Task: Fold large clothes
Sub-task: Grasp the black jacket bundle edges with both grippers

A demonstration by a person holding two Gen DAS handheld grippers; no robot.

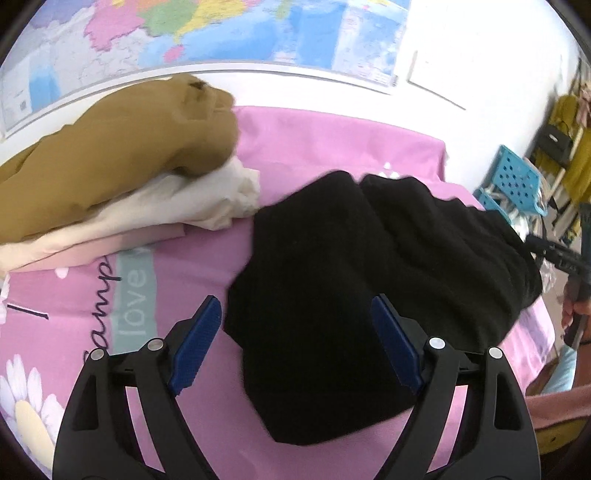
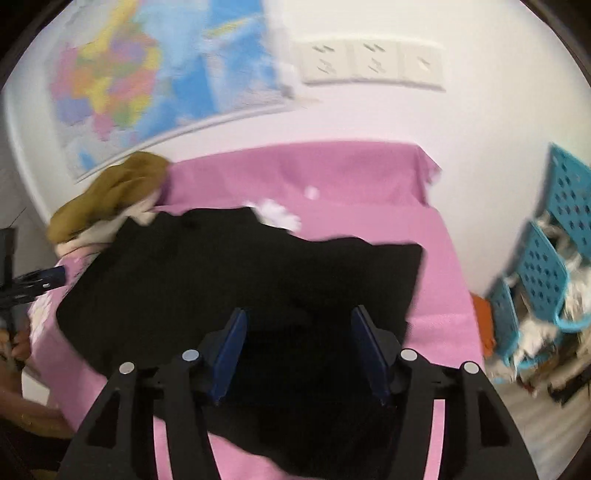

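Observation:
A black garment [image 1: 369,266] lies folded in a thick bundle on the pink sheet [image 1: 325,140]. My left gripper [image 1: 295,302] hangs over the bundle's near left edge, its blue pads wide apart and clear of the cloth. In the right wrist view the same black garment [image 2: 240,273] spreads across the pink sheet [image 2: 332,177]. My right gripper [image 2: 300,313] stands open above its near part, with the pads pressing on nothing. The right gripper's tip [image 1: 554,254] shows at the far right of the left wrist view, and the left gripper's tip [image 2: 40,280] at the left of the right wrist view.
A mustard garment [image 1: 110,147] lies on folded white and pale pink clothes [image 1: 166,210] at the back left. A map [image 1: 184,33] hangs on the wall behind. Blue perforated baskets [image 2: 546,269] stand to the right of the bed, past its edge.

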